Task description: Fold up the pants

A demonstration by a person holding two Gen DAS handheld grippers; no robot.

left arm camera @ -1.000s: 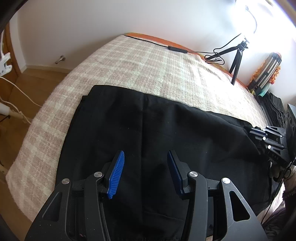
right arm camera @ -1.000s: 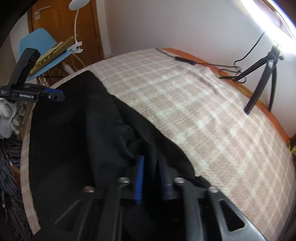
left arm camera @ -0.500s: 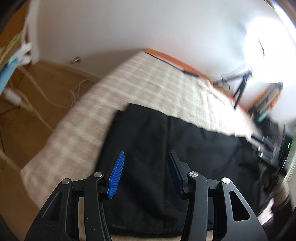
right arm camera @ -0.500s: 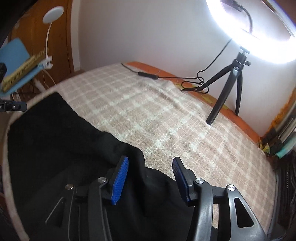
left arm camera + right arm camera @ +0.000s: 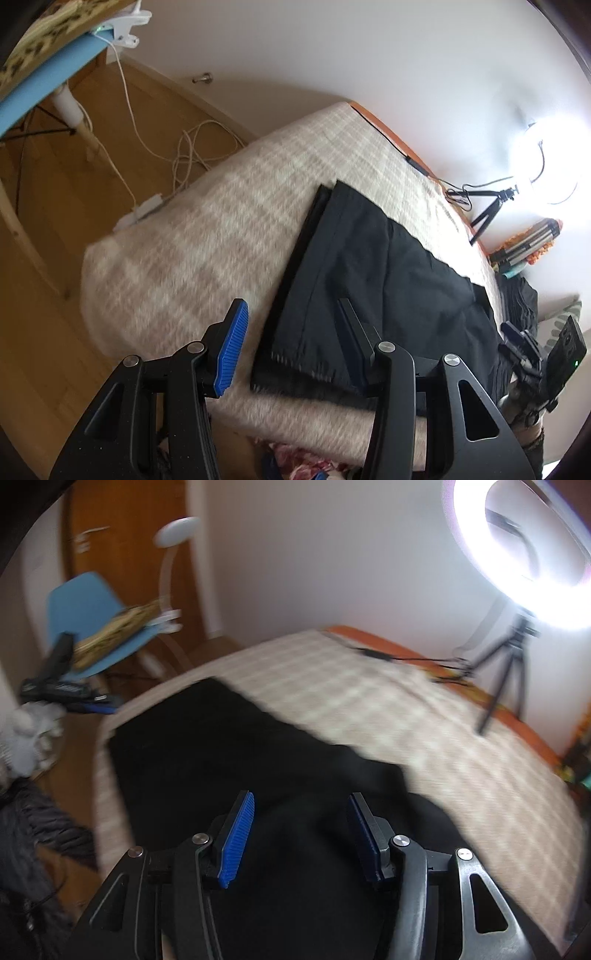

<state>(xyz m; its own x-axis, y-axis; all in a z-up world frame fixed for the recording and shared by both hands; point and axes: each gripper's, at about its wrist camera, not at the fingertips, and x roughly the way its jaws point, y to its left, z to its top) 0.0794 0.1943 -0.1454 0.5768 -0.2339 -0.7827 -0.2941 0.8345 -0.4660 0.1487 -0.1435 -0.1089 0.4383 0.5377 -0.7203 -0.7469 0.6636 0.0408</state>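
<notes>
On the bed (image 5: 207, 236), over its checked blanket (image 5: 424, 716), the black pants (image 5: 369, 266) are lying flat and already doubled leg over leg, I judge, with one end reaching toward the foot of the bed and the other running off toward the heap of dark clothes (image 5: 517, 299) at the far side. The near edge is sitting almost flush with the mattress edge.

I am holding the left claw (image 5: 291, 341) above that near end, its jaws spread wide and gripping nothing; its right finger is hanging over the cloth and its left one over bare blanket. The right claw (image 5: 301, 834) is likewise spread and empty, hovering above the bunched end of the pants (image 5: 258, 760), where the cloth is rumpled rather than flat. The right view is blurred, so I cannot tell exactly which part is under it.

The next step, as I am reading it, is folding the length in half. To do that well I am planning to bring each claw down on a corner of the same end, pinching through all layers, not just the top one, then lifting both together and carrying them level so the edges meet. Smoothing the rumpled end first should be helping.

Further out, a ring light (image 5: 532, 542) on a tripod (image 5: 506, 672) is glaring by the wall, and a blue chair (image 5: 96, 627) is standing beside the bed.
</notes>
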